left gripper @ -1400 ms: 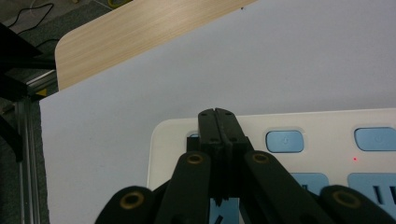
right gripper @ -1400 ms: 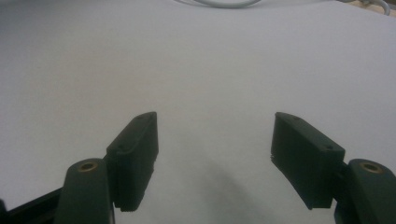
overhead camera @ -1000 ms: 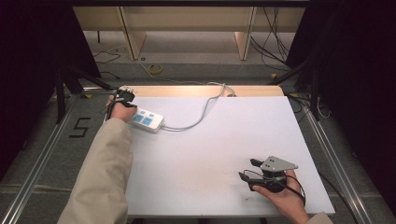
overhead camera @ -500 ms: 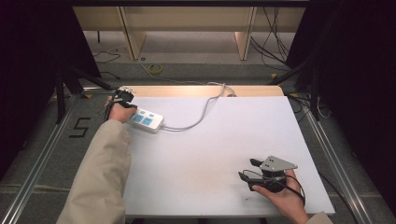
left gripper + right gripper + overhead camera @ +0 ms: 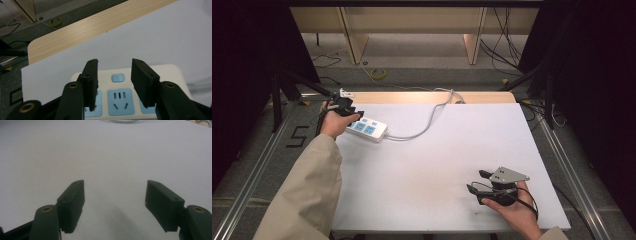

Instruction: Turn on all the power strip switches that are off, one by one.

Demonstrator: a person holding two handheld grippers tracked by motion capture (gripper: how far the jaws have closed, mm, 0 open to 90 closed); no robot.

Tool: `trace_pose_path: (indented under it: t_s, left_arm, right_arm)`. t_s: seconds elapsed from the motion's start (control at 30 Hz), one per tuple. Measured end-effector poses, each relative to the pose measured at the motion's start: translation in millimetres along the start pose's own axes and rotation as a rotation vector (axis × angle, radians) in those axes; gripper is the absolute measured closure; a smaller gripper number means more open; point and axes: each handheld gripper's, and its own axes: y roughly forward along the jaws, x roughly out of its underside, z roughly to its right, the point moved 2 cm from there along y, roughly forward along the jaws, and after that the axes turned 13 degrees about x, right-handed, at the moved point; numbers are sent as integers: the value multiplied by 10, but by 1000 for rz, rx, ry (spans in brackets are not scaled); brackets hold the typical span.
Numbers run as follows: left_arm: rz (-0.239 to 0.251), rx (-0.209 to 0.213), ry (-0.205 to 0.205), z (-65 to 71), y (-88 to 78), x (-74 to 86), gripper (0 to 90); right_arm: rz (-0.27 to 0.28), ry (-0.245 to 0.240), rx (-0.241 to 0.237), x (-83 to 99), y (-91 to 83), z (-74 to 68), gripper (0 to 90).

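A white power strip (image 5: 366, 128) with blue sockets lies at the back left of the white table sheet (image 5: 452, 150). Its grey cable (image 5: 427, 122) curves off to the back edge. My left gripper (image 5: 354, 115) hovers just above the strip's left end. In the left gripper view my left gripper (image 5: 114, 62) stands over the strip (image 5: 172, 75), its blue switch (image 5: 117, 78) seen through the gap. Its jaws have just been opening and hold nothing. My right gripper (image 5: 475, 181) rests at the front right, open. The right gripper view shows it (image 5: 115, 185) over bare sheet.
A wooden table edge (image 5: 412, 96) runs along the back of the sheet. Beyond it on the floor lie a yellow tape roll (image 5: 378, 74) and loose cables. Metal rails flank the table on both sides. A sleeve (image 5: 307, 195) crosses the front left corner.
The left hand has shifted slightly over the strip's left end. The strip, its cable and the right gripper have stayed where they were.
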Motion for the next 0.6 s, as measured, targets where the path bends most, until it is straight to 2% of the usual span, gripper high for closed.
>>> trace_pose_path:
  t_s: [0.2,0.3,0.4,0.5,0.6]
  left_arm:
    - [18,63,22,210,-78,43,441]
    - [30,81,29,320,-130,83,401]
    - [35,99,53,452,-180,133,366]
    - [70,132,50,597,-248,195,332]
    - [75,140,86,774,-316,301,296]
  right_arm:
    - [-1,-8,-2,-16,7,-18,329]
    - [-2,-8,-2,-15,10,-18,329]
    - [0,-7,-3,-14,11,-14,328]
    - [-2,-4,-2,-15,4,-10,328]
    - [0,-2,-3,-16,5,-9,325]
